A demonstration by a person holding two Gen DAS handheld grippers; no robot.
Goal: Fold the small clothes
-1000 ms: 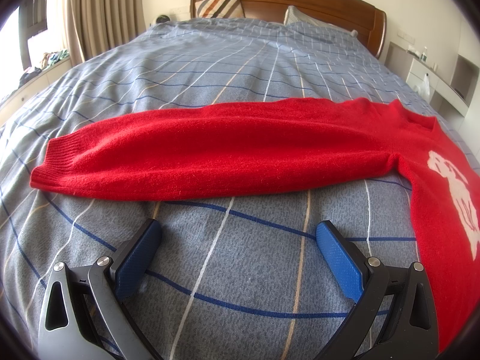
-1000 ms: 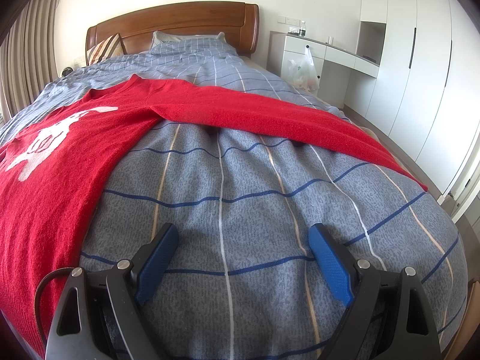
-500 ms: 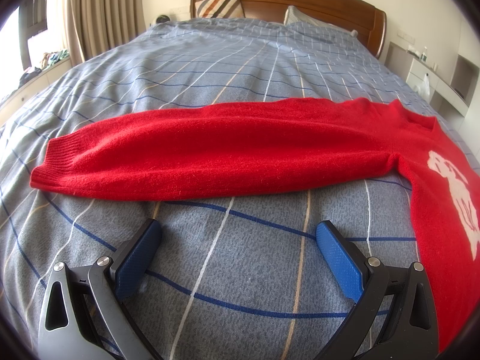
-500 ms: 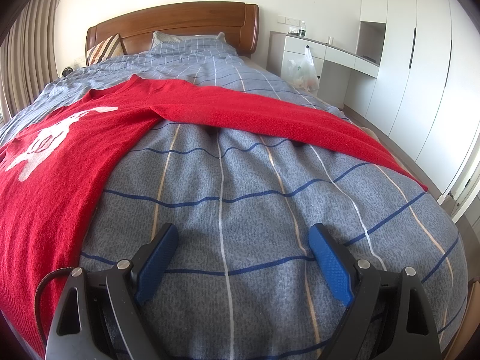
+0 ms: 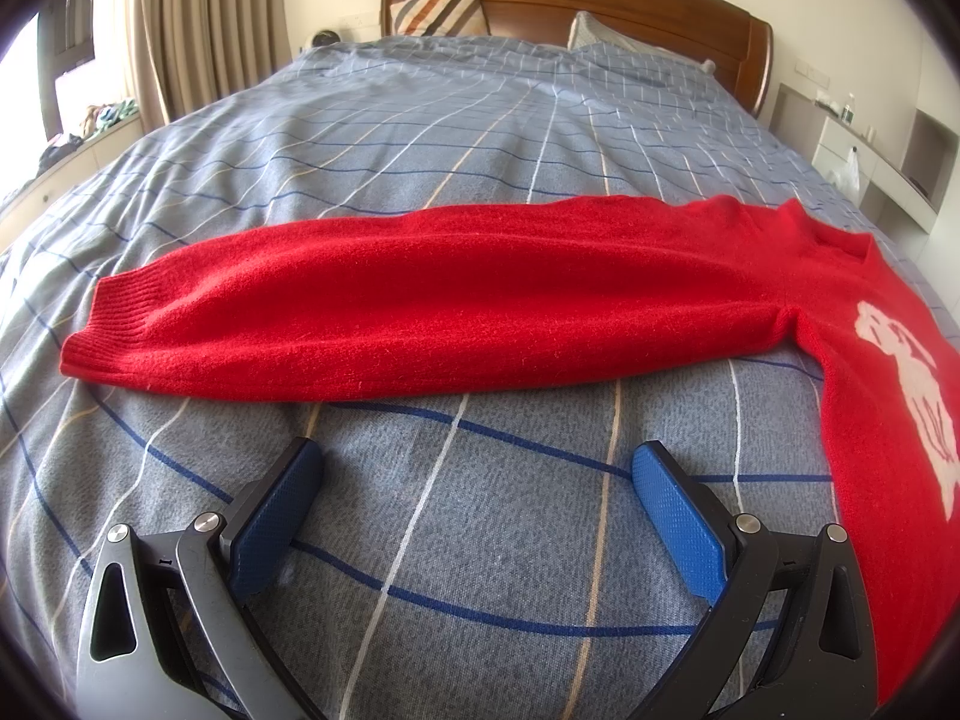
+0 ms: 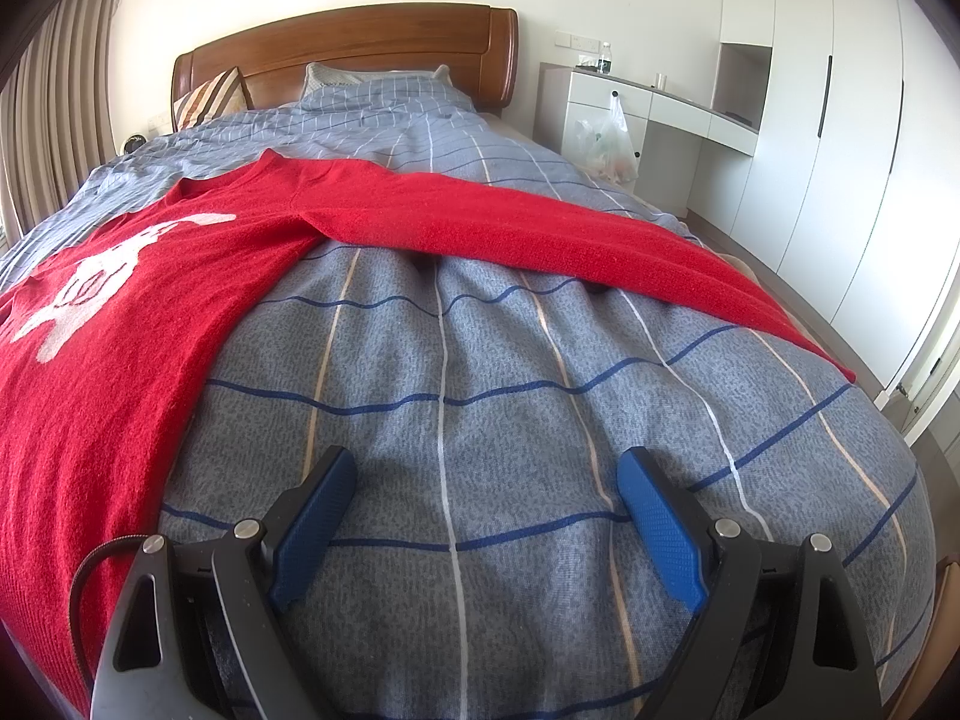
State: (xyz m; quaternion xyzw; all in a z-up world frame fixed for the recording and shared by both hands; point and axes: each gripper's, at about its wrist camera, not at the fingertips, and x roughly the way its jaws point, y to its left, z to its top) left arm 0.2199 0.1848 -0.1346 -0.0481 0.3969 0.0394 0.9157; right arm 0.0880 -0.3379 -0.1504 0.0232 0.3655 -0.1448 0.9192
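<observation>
Your left tongs [image 5: 477, 468] and right tongs [image 6: 486, 474] both stand wide apart, empty, just above the grey-blue checked bed cover [image 5: 480, 540]. Beyond them the red knitted sweater [image 5: 420, 312] with a white motif lies flat, sleeves spread sideways. Farthest off stands the brown wooden headboard [image 6: 360, 48].

One red sweater [image 5: 432, 294] is lying spread across the blue checked bedspread [image 5: 480, 138], with two sleeves stretching out from it, one to each side. Two pillows are leaning at the wooden headboard [image 6: 342, 48]: one striped pillow [image 5: 441, 11] and one checked pillow [image 6: 384, 87]. Two grippers are hanging over the bedspread's near end, the left gripper [image 5: 474, 465] and the right gripper [image 6: 486, 471]. One plastic bag [image 6: 606, 138] is hanging beside the bed.
</observation>
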